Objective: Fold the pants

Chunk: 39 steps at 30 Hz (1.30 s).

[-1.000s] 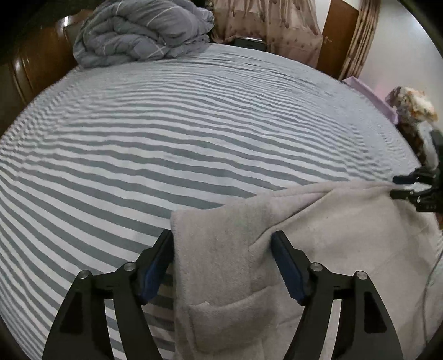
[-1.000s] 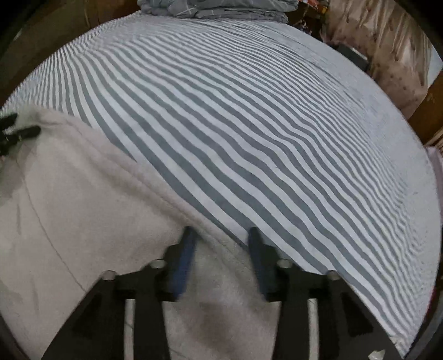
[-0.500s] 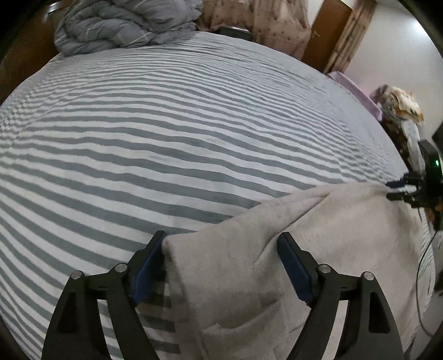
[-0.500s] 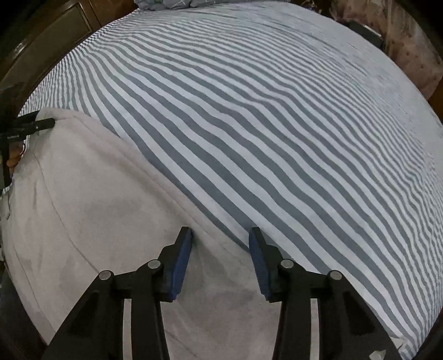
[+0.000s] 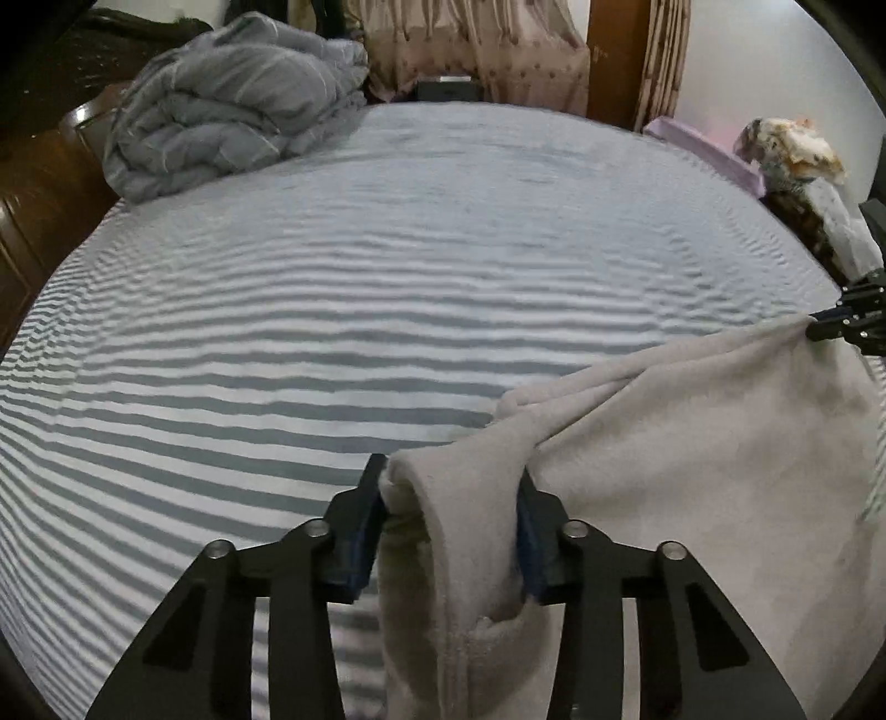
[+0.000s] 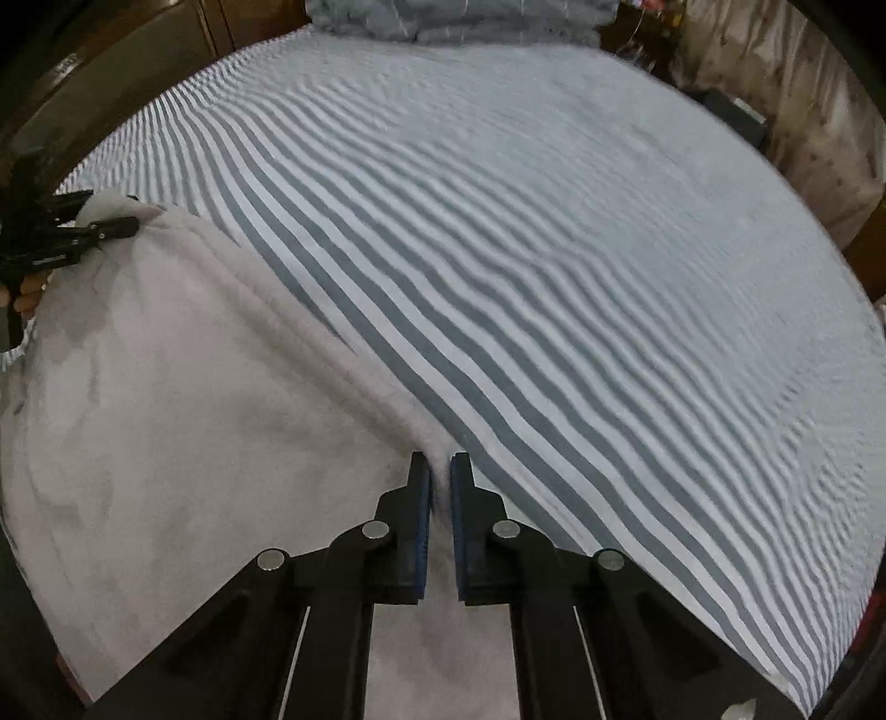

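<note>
Beyond the fleece pants (image 5: pixel 692 443): a rumpled grey duvet (image 5: pixel 232 127) heaped at the far end of the striped bedsheet (image 5: pixel 360 310), pink curtains (image 5: pixel 476 50) behind it, a dark wooden frame (image 6: pixel 138 61) along the side. Soft pale-grey pants lying at the near edge of the bedsheet, stretched between both tools, upper hem rolled in a thick fold. Left gripper (image 5: pixel 451 498) clenched around one bunched corner, right gripper (image 6: pixel 438 487) pinched tight on the other; wide, flat bedsheet lying uncovered ahead of the pants.
</note>
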Tool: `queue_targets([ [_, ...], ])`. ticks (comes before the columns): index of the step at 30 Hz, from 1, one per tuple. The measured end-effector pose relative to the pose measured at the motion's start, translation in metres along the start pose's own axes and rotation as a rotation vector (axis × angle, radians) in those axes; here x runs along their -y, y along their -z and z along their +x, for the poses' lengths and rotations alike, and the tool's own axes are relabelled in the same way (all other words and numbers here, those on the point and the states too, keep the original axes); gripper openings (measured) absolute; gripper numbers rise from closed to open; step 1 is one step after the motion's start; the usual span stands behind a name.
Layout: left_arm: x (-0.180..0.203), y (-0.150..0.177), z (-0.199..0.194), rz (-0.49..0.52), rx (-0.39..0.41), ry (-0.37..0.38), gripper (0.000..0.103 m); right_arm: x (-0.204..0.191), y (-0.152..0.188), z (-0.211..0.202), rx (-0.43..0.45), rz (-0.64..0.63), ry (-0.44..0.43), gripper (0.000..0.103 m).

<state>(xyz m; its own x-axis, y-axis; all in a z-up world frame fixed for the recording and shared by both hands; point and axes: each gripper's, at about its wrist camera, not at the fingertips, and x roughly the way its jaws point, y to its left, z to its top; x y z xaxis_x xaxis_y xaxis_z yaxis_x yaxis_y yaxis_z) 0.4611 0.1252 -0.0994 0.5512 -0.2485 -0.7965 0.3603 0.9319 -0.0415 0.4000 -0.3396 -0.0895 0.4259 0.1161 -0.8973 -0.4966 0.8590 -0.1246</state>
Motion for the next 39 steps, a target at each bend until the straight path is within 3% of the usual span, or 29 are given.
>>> queue_targets([
  [6, 0.007, 0.007, -0.074, 0.024, 0.096, 0.063, 0.038, -0.033, 0.031, -0.084, 0.063, -0.01, 0.035, 0.005],
  [11, 0.015, 0.034, -0.131, 0.089, 0.136, 0.105, 0.036, -0.078, 0.084, -0.145, 0.114, 0.008, 0.035, 0.005],
  [15, 0.027, 0.062, -0.164, 0.143, 0.153, 0.115, 0.036, -0.113, 0.137, -0.155, 0.097, 0.047, -0.013, 0.005],
  [21, 0.052, 0.119, -0.196, 0.233, 0.132, 0.14, 0.033, -0.141, 0.196, -0.129, 0.015, 0.097, -0.086, 0.005],
  [26, 0.06, 0.176, -0.194, 0.265, 0.041, 0.138, 0.031, -0.159, 0.23, -0.107, -0.038, 0.093, -0.111, 0.005],
  [29, 0.06, 0.209, -0.174, 0.262, -0.061, 0.096, 0.019, -0.167, 0.24, -0.09, -0.07, 0.071, -0.105, 0.005],
  [31, 0.059, 0.226, -0.162, 0.233, -0.114, 0.073, 0.019, -0.169, 0.244, -0.078, -0.095, 0.066, -0.101, 0.005],
  [34, 0.056, 0.237, -0.161, 0.162, -0.111, 0.082, 0.019, -0.177, 0.249, -0.063, -0.132, 0.034, -0.077, 0.005],
  [39, 0.035, 0.243, -0.181, -0.113, -0.113, 0.238, 0.022, -0.179, 0.253, -0.057, -0.121, 0.056, -0.076, 0.006],
])
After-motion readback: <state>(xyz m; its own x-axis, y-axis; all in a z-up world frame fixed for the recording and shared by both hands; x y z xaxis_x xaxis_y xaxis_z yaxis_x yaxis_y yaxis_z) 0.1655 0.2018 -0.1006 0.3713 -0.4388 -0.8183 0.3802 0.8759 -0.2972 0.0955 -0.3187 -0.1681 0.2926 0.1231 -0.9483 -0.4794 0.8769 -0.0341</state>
